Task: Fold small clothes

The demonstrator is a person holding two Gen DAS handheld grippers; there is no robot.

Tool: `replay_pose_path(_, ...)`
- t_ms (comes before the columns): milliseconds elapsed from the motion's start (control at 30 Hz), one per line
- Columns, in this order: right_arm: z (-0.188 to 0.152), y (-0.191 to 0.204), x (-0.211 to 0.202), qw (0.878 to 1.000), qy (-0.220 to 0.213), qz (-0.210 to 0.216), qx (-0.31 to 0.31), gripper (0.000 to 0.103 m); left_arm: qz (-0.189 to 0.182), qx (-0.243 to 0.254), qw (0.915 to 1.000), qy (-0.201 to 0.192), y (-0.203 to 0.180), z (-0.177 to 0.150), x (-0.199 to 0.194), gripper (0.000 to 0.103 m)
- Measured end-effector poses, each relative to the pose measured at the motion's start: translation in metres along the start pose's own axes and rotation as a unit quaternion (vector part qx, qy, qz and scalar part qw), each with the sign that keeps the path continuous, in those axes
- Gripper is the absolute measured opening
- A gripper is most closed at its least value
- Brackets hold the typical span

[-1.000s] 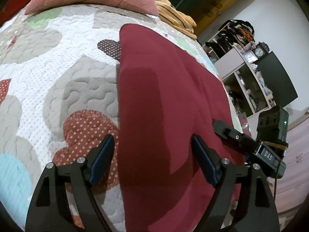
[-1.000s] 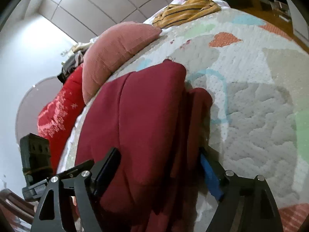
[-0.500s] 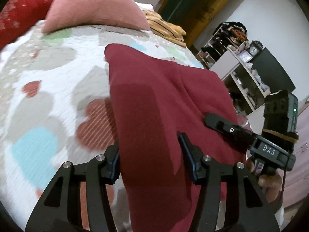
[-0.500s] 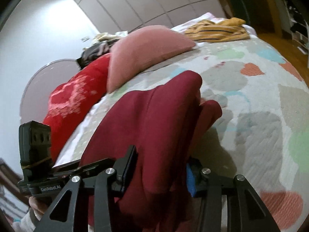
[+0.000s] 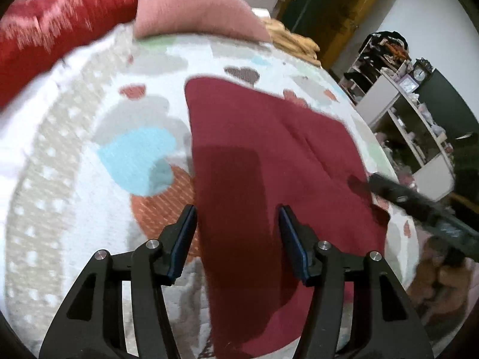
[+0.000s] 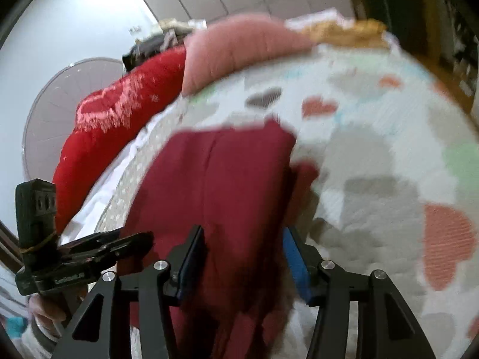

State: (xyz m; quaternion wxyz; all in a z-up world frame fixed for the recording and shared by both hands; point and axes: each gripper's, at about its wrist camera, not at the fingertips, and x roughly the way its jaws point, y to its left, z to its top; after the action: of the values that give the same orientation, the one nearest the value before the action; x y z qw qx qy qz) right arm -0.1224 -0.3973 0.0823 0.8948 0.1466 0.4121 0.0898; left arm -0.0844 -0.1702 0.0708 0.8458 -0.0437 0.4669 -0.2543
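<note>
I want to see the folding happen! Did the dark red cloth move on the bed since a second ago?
Yes. In the left wrist view the dark red cloth now ends short of the brown heart on the quilt; before, it reached past it toward the pink pillow.
</note>
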Motion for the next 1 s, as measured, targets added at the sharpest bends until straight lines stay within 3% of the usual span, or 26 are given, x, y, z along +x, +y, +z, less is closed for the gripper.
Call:
replay_pose_path(100, 0.002, 0.024, -0.031, 0.998, -0.042, 0.012, -0.045, 0.049, 0.020, 0.011, 0.9996, -0.013, -0.003, -0.004, -0.006, 0.060)
replay_pose_path(200, -0.005, 0.054, -0.031, 0.994, -0.036, 0.023, -0.101, 0.039, 0.043, 0.013, 0.9989, -0.013, -0.003, -0.009, 0.000, 0.060)
replay_pose_path(333, -0.028, 0.052, 0.006, 0.994, 0.012, -0.041, -0.102, 0.033, 0.051, 0.016, 0.9982, -0.027, -0.005, -0.015, -0.002, 0.060)
replay_pose_path(400, -0.040, 0.043, 0.018, 0.994, 0.024, -0.054, -0.094, 0.034, 0.060, 0.022, 0.9975, -0.031, -0.008, -0.016, -0.003, 0.060)
replay_pose_path(600, -0.040, 0.050, -0.013, 0.996, -0.013, -0.049, -0.071, 0.034, 0.082, 0.024, 0.9952, -0.049, -0.016, -0.022, -0.017, 0.060)
replay_pose_path(700, -0.042, 0.054, -0.032, 0.996, -0.034, -0.052, -0.057, 0.049, 0.086, 0.023, 0.9944, -0.056, -0.019, -0.024, -0.024, 0.060)
replay_pose_path(900, -0.045, 0.063, -0.046, 0.994, -0.044, -0.090, -0.048, 0.050, 0.107, 0.028, 0.9906, -0.080, -0.027, -0.029, -0.042, 0.060)
replay_pose_path(1000, -0.045, 0.062, -0.048, 0.995, -0.046, -0.088, -0.031, 0.050, 0.107, 0.025, 0.9908, -0.079, -0.029, -0.030, -0.046, 0.060)
